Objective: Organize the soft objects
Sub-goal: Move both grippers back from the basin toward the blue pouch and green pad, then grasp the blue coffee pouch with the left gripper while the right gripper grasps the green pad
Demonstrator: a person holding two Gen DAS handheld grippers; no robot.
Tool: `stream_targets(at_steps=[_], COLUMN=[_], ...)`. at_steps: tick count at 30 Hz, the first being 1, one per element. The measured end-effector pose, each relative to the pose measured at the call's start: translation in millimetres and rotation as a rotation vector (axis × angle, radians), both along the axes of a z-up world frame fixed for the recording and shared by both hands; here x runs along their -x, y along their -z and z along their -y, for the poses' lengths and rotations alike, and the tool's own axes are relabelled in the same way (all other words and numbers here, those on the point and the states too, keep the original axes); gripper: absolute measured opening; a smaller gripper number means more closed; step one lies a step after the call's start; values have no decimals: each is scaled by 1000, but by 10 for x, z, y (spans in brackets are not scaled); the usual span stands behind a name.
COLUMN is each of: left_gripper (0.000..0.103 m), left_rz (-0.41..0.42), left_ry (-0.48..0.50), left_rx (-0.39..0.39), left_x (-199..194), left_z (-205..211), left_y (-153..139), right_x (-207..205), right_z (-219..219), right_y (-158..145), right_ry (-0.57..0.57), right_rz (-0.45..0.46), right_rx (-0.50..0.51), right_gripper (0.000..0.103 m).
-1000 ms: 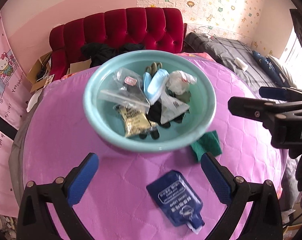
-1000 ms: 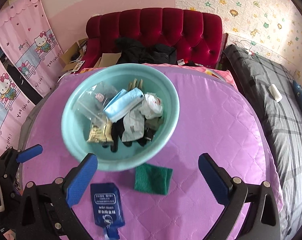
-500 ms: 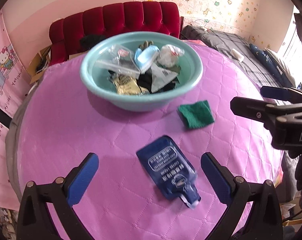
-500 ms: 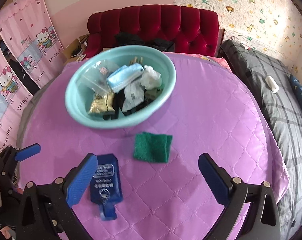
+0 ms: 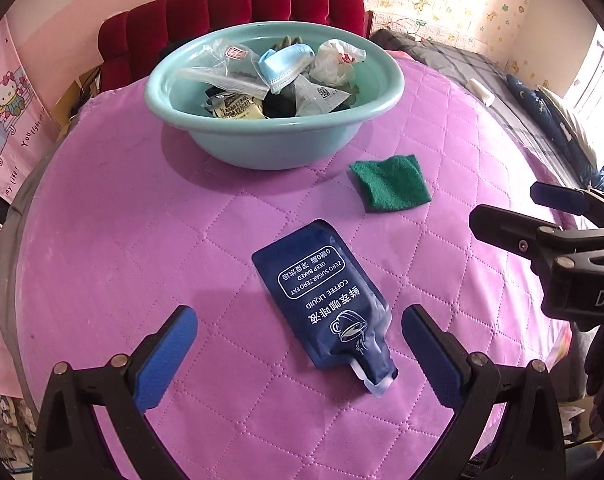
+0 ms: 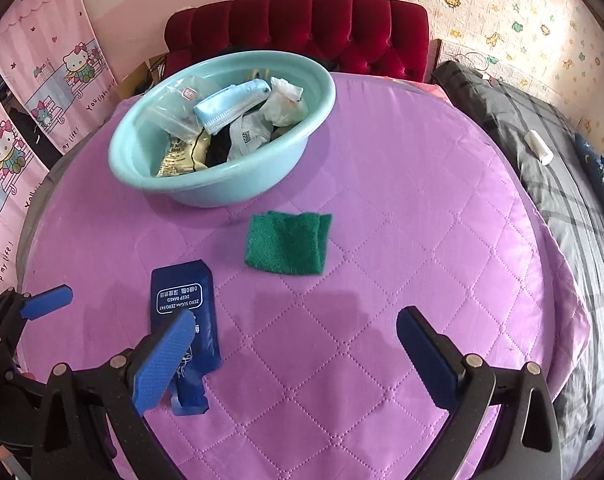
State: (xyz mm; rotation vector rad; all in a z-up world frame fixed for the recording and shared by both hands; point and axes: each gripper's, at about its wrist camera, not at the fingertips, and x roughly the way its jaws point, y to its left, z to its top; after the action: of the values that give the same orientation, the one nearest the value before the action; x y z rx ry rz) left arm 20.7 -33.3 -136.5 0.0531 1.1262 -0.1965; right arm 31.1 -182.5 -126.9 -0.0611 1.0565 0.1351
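A teal basin (image 5: 262, 148) (image 6: 222, 188) holding a blue face mask (image 5: 288, 66), plastic bags and packets stands at the back of the purple quilted table (image 5: 122, 240). A dark blue coffee pouch (image 5: 325, 300) (image 6: 186, 312) lies flat on the table, between my left gripper's (image 5: 298, 344) open fingers and a little ahead. A folded green cloth (image 5: 389, 182) (image 6: 288, 242) lies beside the basin. My right gripper (image 6: 296, 344) is open and empty above the table's front, with the cloth ahead of it. It also shows in the left wrist view (image 5: 541, 216).
A red tufted sofa (image 6: 302, 24) stands behind the table. A grey bed (image 6: 561, 168) with a white bottle lies on the right. Pink curtains (image 6: 30, 92) hang on the left. The table's edge drops off close on the right.
Both grippers have pulled back and lowered away from the basin. The pouch and green cloth now lie nearer each gripper. Both grippers stay open.
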Motion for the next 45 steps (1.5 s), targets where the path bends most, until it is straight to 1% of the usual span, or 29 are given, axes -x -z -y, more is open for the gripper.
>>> stream_targets(at_steps=[7,13,20,24,28,34,36,37,40,42,44,45], left_gripper=[103,103,103,103,103,103,98,91,84,74,48,48], left_rz=[-24,-78,-112,-124,-126,-118,-114,-108,-107,-107,-95,-96], left_ry=[-13,-52,-97,-115,-126,-128,-134,-138,-131,-131,-131,-129], left_rx=[-4,6,11,12,-12,-36,-30,-28,-14,-9,-18,-6], left_x=[-31,-85,-196,-257,-324,-385,-367,-352,-328,-315,-299,-307], left_z=[77,140,220,263,313,388,410,412,393,355,313,286], left_y=[89,327,583,707,825,891,865,840,829,819,800,801], right_x=[-36,-80,-141,-170,-175,-197,-196,-198,-207,-214,-226,-229], right_z=[9,84,171,203,233,267,261,254,260,251,238,232], right_y=[78,202,325,387,433,474,476,481,485,492,500,500], right_ry=[-18,-25,-41,-49,-59,-60,-64,-68,-70,-74,-75,-77], right_rz=[-10,-36,-50,-57,-64,-69,-72,-73,-73,-76,-77,-77], right_rx=[3,9,17,18,23,24,24,25,17,13,8,6], right_gripper=[103,103,103,103,103,103,103,103,103,103,103,103])
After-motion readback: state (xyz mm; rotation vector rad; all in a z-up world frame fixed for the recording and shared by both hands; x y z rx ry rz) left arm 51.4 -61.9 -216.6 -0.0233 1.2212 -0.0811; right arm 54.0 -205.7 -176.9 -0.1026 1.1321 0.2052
